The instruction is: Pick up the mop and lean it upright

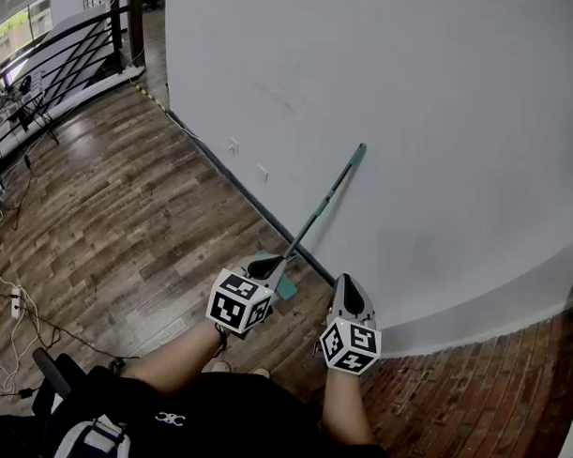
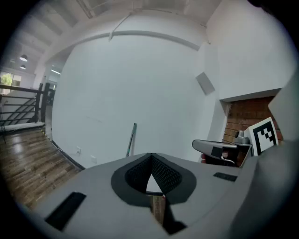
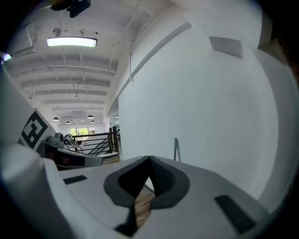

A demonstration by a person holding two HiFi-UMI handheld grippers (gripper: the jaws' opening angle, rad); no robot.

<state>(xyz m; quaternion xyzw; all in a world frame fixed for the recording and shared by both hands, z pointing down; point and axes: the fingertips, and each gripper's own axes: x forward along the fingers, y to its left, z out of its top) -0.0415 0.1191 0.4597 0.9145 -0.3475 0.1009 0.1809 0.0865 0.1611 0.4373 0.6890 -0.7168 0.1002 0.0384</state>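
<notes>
The mop (image 1: 323,204) leans upright against the white wall (image 1: 413,106), its teal-tipped handle resting high on the wall and its teal head (image 1: 286,287) on the wood floor. My left gripper (image 1: 265,266) hangs shut and empty just in front of the lower pole, close to the head. In the left gripper view the mop handle (image 2: 132,139) stands apart beyond the shut left gripper (image 2: 151,158). My right gripper (image 1: 346,286) is shut with nothing in it, to the right of the mop; the right gripper view shows the handle top (image 3: 176,148) past the right gripper (image 3: 149,161).
Two wall sockets (image 1: 233,146) sit low on the wall along the skirting. A dark railing (image 1: 68,37) and a stand (image 1: 28,106) are at the far left. Cables and a power strip (image 1: 16,303) lie on the wood floor at left. Brick paving (image 1: 487,409) lies at right.
</notes>
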